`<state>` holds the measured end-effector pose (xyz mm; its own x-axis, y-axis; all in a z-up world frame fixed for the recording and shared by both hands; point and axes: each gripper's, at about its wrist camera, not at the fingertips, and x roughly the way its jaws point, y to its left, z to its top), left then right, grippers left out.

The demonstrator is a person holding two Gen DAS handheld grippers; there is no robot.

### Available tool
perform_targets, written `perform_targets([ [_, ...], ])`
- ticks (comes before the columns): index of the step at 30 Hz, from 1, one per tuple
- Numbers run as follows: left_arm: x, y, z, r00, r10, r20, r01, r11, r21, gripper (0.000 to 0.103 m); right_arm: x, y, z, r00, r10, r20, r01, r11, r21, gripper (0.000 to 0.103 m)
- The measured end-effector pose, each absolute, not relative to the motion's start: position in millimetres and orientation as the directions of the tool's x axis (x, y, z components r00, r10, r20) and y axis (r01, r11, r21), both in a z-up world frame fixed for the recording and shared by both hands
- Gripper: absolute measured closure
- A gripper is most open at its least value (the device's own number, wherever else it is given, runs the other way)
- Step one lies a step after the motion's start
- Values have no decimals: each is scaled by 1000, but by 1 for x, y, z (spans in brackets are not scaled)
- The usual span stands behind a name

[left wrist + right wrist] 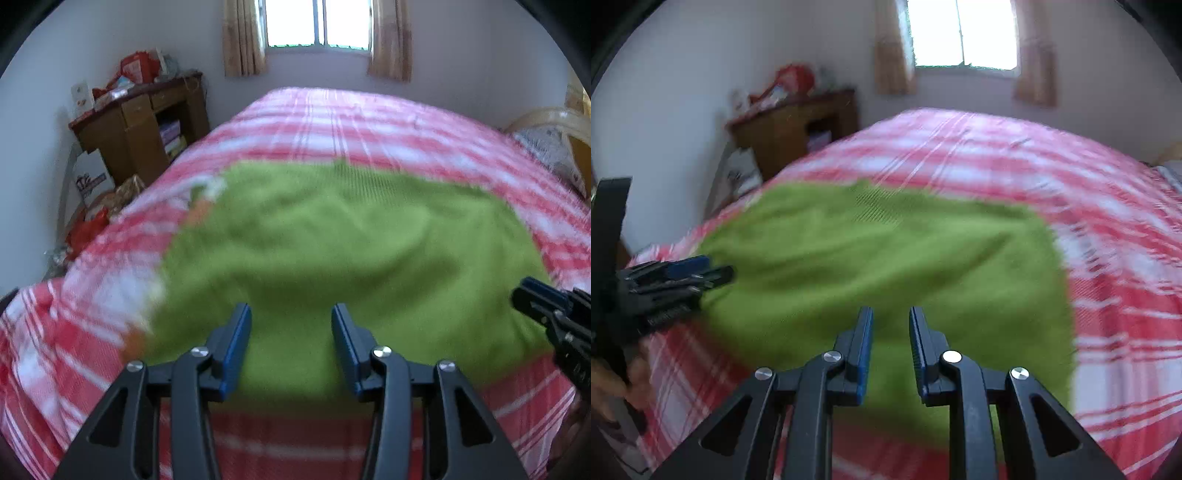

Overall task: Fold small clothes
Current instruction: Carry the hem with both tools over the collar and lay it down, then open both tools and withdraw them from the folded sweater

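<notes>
A green knitted garment (332, 240) (879, 251) lies spread flat on the bed, with a bit of white and orange trim (207, 195) at its left edge. My left gripper (291, 314) hovers over the garment's near edge, open, with nothing between its blue pads. My right gripper (891, 314) hangs over the same near edge further right, its jaws a narrow gap apart and empty. Each gripper shows in the other's view: the right gripper (532, 295) at the far right, the left gripper (698, 273) at the far left. Both views are blurred.
The bed's red and white plaid cover (351, 118) (1108, 221) surrounds the garment. A cluttered wooden cabinet (144, 122) stands by the left wall, with bags (92, 206) on the floor beside it. A curtained window (317, 26) is behind the bed. A hand (613, 391) holds the left gripper.
</notes>
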<state>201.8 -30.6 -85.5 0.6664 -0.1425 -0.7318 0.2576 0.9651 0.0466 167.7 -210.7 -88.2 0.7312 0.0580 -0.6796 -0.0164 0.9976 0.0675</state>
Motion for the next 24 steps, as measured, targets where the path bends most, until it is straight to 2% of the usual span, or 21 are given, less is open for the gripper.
perform_targets([
  [2,194,-37,-95,684,-81,-725,237,965,115,55,163,-203,-101,706,36,-707,-29,999,22,82],
  [4,190,-36,-96,695,-65,-716,227,965,133,54,155,-202,-111,690,11,-724,-32,999,-16,82],
  [9,191,-29,-96,697,-41,-716,205,968,144,51,130,-239,-113,692,33,-721,2,999,49,80],
  [11,186,-28,-98,701,-34,-713,203,967,154,51,120,-254,-115,694,56,-717,14,996,92,75],
  [15,175,-25,-99,706,-23,-708,210,961,178,50,102,-266,-115,691,57,-721,39,993,116,75],
  [18,166,-11,-91,711,-14,-703,189,967,172,41,96,-264,-106,675,15,-738,64,995,78,76],
  [20,161,4,-85,730,-15,-684,146,980,134,25,90,-258,-93,696,-49,-716,95,995,24,76],
  [22,157,22,-82,747,3,-664,69,994,82,20,87,-249,-80,733,-42,-679,79,997,24,76],
  [24,156,37,-84,741,9,-672,11,1000,26,20,92,-235,-73,756,-11,-654,52,998,43,76],
])
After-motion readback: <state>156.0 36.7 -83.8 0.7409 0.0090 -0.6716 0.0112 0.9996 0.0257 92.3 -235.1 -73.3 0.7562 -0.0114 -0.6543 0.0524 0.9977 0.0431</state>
